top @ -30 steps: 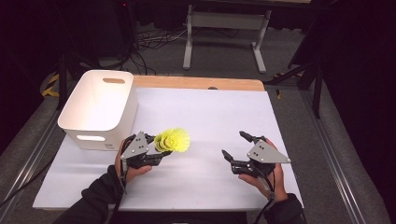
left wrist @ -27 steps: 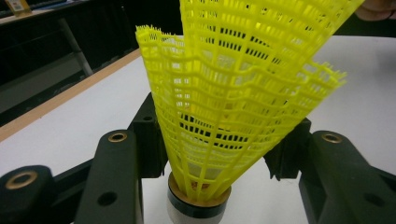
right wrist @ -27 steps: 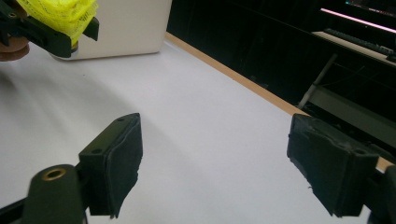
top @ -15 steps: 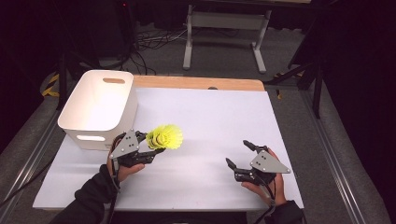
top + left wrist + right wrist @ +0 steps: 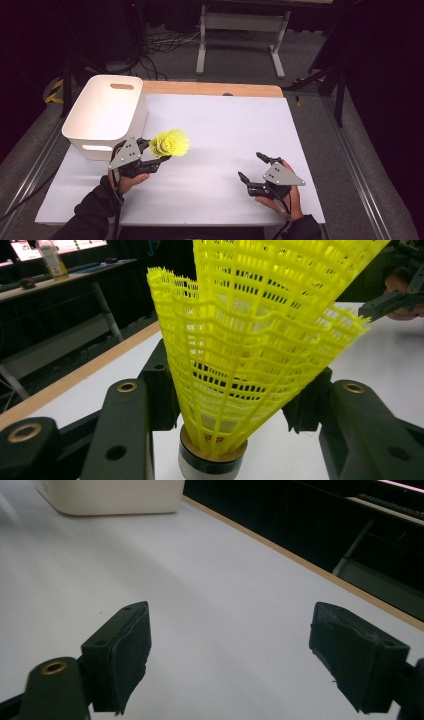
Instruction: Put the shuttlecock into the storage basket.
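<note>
Holding two yellow plastic shuttlecocks [image 5: 250, 340], nested one inside the other, the left gripper [image 5: 159, 156] has its jaws about half closed on the lower skirt, just above the cork base [image 5: 212, 460] with its dark band. In the left gripper view the mesh cones rise straight up from between the two black jaws, flaring well past them. I judge the pair to be very light, so weight is no worry; the lattice skirt looks springy and easily crushed, and too hard a squeeze there would likely bend it. The narrow neck near the base, or the firm base itself, seems the better place to grip, since the smooth mesh could slip or the outer cone slide off the inner.

Just beyond and to the left of this gripper, in the high view, stands the white plastic bin [image 5: 105, 117] with handle slots, close to the shuttlecocks. Well off to its right, the right gripper [image 5: 252, 167] rests low over the white tabletop [image 5: 225, 130], its jaws spread wide with nothing between them.
</note>
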### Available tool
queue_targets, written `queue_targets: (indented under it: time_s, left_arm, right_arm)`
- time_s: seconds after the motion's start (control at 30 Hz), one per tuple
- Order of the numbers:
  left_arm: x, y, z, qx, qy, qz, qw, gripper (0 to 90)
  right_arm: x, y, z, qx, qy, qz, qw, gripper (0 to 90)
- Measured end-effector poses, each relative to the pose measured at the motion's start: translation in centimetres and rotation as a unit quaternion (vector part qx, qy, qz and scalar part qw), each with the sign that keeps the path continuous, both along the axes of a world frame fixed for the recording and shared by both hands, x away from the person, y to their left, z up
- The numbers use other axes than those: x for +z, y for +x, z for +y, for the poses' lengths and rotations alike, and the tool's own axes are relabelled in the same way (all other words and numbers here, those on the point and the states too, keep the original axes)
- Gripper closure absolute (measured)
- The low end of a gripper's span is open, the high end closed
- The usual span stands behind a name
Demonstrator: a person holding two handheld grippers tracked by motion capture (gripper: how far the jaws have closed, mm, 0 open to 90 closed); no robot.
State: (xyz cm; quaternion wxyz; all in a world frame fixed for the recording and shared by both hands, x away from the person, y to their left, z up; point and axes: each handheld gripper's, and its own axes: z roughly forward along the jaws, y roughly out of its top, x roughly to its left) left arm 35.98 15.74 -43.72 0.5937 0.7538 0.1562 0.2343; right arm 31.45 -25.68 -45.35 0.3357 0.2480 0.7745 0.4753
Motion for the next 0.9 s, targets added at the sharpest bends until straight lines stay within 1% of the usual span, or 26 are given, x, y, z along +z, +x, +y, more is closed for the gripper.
queue_targets:
  time_s: [0.07, 0.1, 0.13, 0.23, 0.3, 0.33, 0.37, 0.4, 0.47, 0.57, 0.6, 0.73, 0.9]
  left_arm:
    - [0.2, -0.1, 0.2, 0.003, 0.003, -0.002, 1.0, 50.1]
    - [0.2, -0.2, 0.2, 0.005, -0.002, -0.002, 1.0, 50.3]
    - [0.3, -0.2, 0.4, 0.007, 0.002, -0.005, 1.0, 50.3]
    - [0.6, -0.5, 0.8, 0.013, -0.003, -0.007, 0.9999, 50.3]
    - [0.8, -0.6, 1.2, 0.013, -0.004, -0.008, 0.9999, 50.5]
    - [0.8, -0.7, 1.4, 0.018, -0.005, -0.008, 0.9998, 50.8]
    - [0.9, -0.7, 1.5, 0.019, 0.0, -0.008, 0.9998, 50.8]
    - [0.9, -0.8, 1.6, 0.023, -0.004, -0.008, 0.9997, 50.7]
    - [1.0, -0.9, 1.9, 0.026, -0.004, -0.007, 0.9996, 50.8]
    - [1.1, -1.1, 2.4, 0.033, -0.011, -0.008, 0.9994, 50.7]
    - [1.2, -1.3, 2.7, 0.038, -0.009, -0.007, 0.9992, 50.7]
    - [1.2, -1.5, 3.2, 0.043, -0.016, -0.004, 0.9989, 50.5]
    - [1.3, -1.9, 3.7, 0.049, -0.013, -0.004, 0.9987, 50.4]
  right_arm:
    - [-0.1, 0.1, 0.0, 0.001, 0.0, 0.002, 1.0, 18.0]
    - [-0.1, 0.1, 0.0, 0.001, 0.0, 0.003, 1.0, 18.0]
    - [-0.1, 0.1, 0.0, 0.001, 0.001, 0.004, 1.0, 18.0]
    - [-0.1, 0.2, 0.1, 0.004, 0.006, 0.007, 1.0, 17.8]
    - [-0.2, 0.2, 0.2, 0.009, 0.004, 0.009, 0.9999, 17.7]
    - [-0.3, 0.3, 0.3, 0.013, 0.008, 0.016, 0.9998, 17.7]
    - [-0.3, 0.3, 0.3, 0.013, 0.008, 0.016, 0.9998, 17.7]
    - [-0.4, 0.3, 0.3, 0.013, 0.009, 0.018, 0.9997, 17.7]
    - [-0.6, 0.4, 0.4, 0.016, 0.007, 0.024, 0.9996, 17.7]
    - [-0.6, 0.5, 0.4, 0.018, 0.008, 0.026, 0.9994, 17.7]
    - [-0.6, 0.5, 0.4, 0.018, 0.008, 0.027, 0.9994, 17.7]
    - [-0.7, 0.6, 0.4, 0.02, 0.008, 0.03, 0.9993, 17.7]
    - [-0.7, 0.6, 0.5, 0.021, 0.006, 0.03, 0.9993, 17.7]
